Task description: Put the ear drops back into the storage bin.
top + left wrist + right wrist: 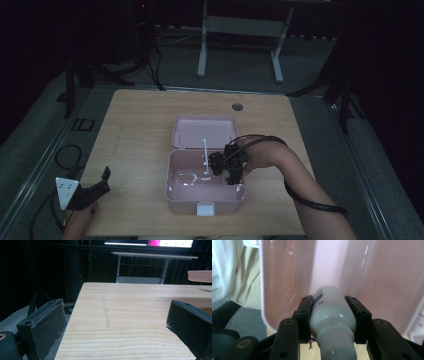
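Note:
A pink plastic box (pixel 176 186) stands open near the table's front edge, its lid (pixel 204 131) leaning back. My right gripper (pixel 226 167) hangs over the box's right half, shut on a white bottle (pixel 329 312) with a blue label and a ribbed cap. In the right gripper view the bottle lies between the two black pads (pixel 305 315), its base pointing into the pink box (pixel 332 267). My left gripper (pixel 95 189) rests at the table's front left corner, held by a hand. Its black pads (pixel 42 325) stand wide apart with bare wood between them.
The wooden table (pixel 140 125) has a round cable hole (pixel 237 106) at the back. A white latch (pixel 205 208) sits on the box's front wall. Cables trail on the floor at the left. A desk frame (pixel 240 35) stands beyond the table.

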{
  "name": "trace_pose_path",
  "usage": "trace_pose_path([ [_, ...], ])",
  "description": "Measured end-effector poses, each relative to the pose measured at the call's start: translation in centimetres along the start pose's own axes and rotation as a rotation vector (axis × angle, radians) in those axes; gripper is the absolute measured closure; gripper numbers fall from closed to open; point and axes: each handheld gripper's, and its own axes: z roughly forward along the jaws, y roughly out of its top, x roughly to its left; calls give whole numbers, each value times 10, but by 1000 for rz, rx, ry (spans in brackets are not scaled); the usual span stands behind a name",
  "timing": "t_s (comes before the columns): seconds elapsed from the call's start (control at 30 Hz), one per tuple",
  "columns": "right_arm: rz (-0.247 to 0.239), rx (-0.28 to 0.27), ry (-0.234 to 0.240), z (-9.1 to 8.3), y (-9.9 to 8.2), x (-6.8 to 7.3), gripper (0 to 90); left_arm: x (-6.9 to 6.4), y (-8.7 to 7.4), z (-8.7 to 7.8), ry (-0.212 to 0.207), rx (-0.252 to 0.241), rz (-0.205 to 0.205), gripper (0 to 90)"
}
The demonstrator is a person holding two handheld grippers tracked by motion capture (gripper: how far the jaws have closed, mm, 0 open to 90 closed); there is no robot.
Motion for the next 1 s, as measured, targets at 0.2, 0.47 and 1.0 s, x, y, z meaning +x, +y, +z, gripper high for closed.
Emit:
trace_pose_path([
  [0.2, -18, -4, 26, 22, 3, -3, 592, 0, 0, 0, 0, -1, -1, 24],
  [0.47, -23, 14, 49, 48, 7, -6, 592, 0, 0, 0, -2, 0, 2, 24],
  [1.0, -55, 72, 59, 86, 12, -6, 592, 0, 0, 0, -4, -1, 2, 24],
])
